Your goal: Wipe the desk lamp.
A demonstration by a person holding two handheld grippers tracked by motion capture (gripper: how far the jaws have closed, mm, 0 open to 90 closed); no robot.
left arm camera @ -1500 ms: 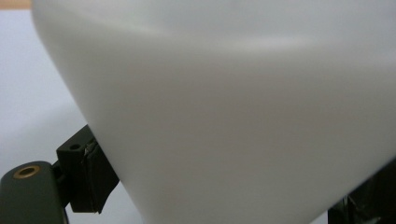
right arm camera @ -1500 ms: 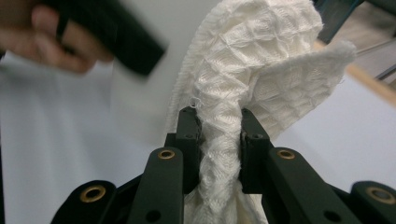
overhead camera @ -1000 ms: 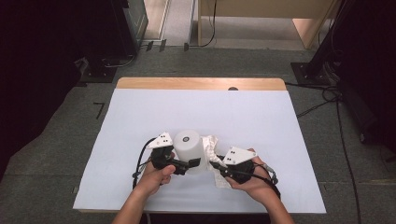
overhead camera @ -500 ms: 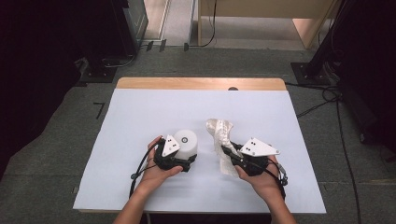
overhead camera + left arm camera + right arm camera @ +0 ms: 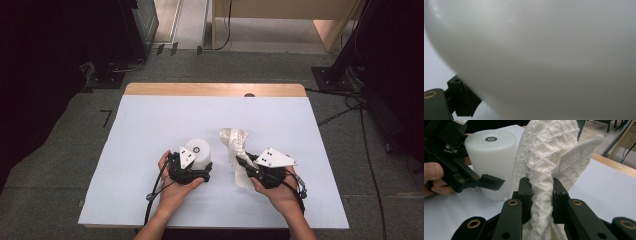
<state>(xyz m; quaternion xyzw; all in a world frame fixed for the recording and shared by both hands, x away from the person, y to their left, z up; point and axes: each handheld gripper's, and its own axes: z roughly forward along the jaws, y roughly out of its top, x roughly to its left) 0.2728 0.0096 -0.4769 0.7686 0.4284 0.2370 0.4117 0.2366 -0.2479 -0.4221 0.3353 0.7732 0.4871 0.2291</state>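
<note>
I'm clamping the cloth (image 5: 549,167) in my right claw (image 5: 541,195), and my left claw (image 5: 192,172) is gripping the white cylinder (image 5: 199,151) standing on the bench (image 5: 150,125) just beside it.

Table on grey carpet, dark surroundings.
White sheet (image 5: 150,130) covers wooden table (image 5: 215,89), bare wood along far edge. Grey carpet floor (image 5: 60,165). Black stand base (image 5: 332,77) and cables (image 5: 350,102) right; light wooden furniture (image 5: 285,10) beyond.
</note>
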